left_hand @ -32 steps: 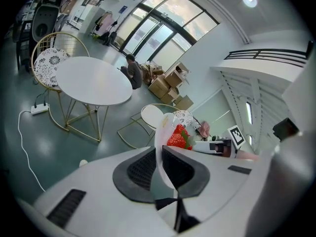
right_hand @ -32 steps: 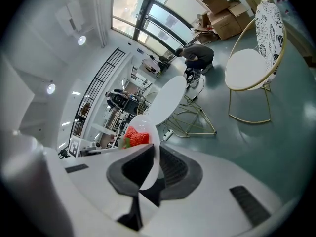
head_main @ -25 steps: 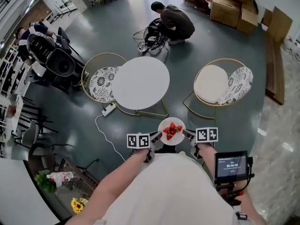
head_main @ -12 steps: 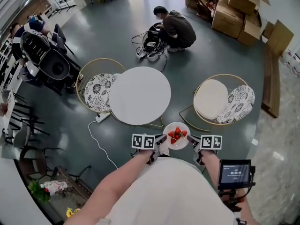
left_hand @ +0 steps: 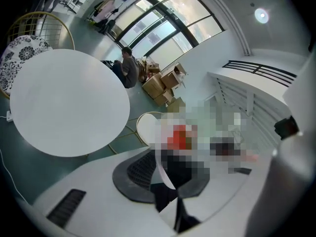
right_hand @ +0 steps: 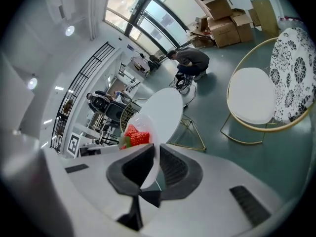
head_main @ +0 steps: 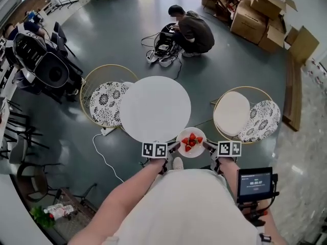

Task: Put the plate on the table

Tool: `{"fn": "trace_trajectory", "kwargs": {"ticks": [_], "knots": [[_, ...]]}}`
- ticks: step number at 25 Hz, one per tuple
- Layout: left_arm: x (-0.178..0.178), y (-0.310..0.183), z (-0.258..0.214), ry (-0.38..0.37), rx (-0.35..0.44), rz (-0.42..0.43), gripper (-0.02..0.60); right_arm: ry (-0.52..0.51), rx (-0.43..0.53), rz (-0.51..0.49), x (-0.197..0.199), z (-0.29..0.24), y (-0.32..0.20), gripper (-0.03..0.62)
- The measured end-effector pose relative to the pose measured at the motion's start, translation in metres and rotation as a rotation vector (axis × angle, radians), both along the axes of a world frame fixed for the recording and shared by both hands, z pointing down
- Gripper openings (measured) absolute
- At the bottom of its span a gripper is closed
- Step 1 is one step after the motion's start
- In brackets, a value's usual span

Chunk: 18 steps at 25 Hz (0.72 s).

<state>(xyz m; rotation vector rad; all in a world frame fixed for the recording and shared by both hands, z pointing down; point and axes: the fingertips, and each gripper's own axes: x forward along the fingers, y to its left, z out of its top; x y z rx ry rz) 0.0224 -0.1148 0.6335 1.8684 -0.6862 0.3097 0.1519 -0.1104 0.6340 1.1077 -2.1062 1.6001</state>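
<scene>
You hold the plate (head_main: 194,152) of strawberries (head_main: 190,140) in the air between both tools. Your left gripper (head_main: 174,147) is clamped on the plate's left rim and your right gripper (head_main: 206,145) on its right rim, each pair of jaws pressed onto the thin white edge. In the head view the plate sits just beside the near edge of the round white table (head_main: 153,106), not resting on it, and 2 gold-framed seats flank that table: the patterned chair (head_main: 103,102) and the cream chair (head_main: 232,112).
</scene>
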Motion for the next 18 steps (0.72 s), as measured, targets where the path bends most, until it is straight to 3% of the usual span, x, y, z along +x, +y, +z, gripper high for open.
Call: {"fn": "trace_trajectory", "kwargs": {"ticks": [12,18], "knots": [[-0.051,-0.032,0.007,0.008,-0.01,-0.146,0.026,0.01,-0.003,-0.143,-0.052,0.006,-0.051,0.031],[-0.067,-0.064,0.011,-0.023,-0.026,-0.232,0.025,-0.014,-0.017,-0.222,-0.07,0.014,-0.093,0.031]]}}
